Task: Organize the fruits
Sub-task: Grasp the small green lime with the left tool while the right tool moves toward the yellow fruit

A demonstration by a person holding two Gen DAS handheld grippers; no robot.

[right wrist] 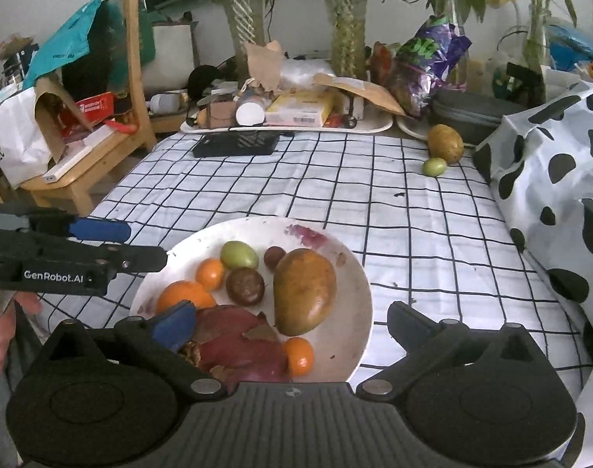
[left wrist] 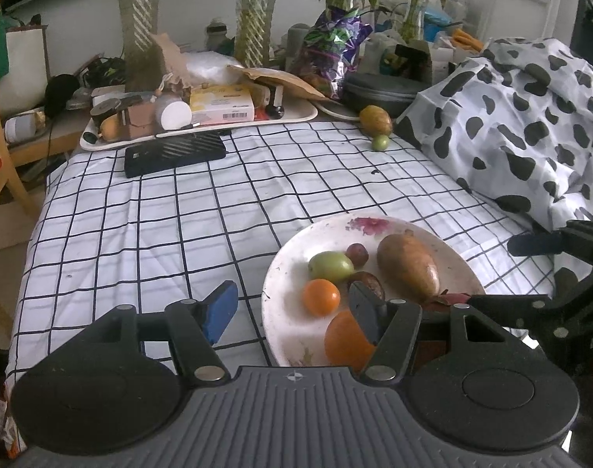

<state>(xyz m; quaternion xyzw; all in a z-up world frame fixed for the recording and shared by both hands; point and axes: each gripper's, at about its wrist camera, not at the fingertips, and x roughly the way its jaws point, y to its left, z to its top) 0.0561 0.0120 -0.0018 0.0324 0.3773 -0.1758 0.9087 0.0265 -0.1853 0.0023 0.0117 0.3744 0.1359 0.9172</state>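
A white floral plate (left wrist: 374,230) (right wrist: 358,273) on the checked cloth holds several fruits: a brown mango (left wrist: 407,265) (right wrist: 304,290), a green fruit (left wrist: 330,266) (right wrist: 239,255), a small orange (left wrist: 321,297) (right wrist: 209,273), a big orange (left wrist: 347,341) (right wrist: 183,296), dark round fruits (right wrist: 245,286), a red dragon fruit (right wrist: 238,343) and another small orange (right wrist: 298,355). A second mango (left wrist: 375,120) (right wrist: 445,143) and a small green fruit (left wrist: 380,142) (right wrist: 434,166) lie at the table's far right. My left gripper (left wrist: 292,308) is open and empty over the plate's left edge. My right gripper (right wrist: 288,325) is open and empty over the plate's near side.
A cluttered white tray (left wrist: 296,117) (right wrist: 382,124) and a black device (left wrist: 175,154) (right wrist: 236,144) sit at the far edge. Plant vases stand behind. A cow-print cloth (left wrist: 530,124) (right wrist: 549,163) is heaped at the right. A wooden chair (right wrist: 101,148) stands to the left.
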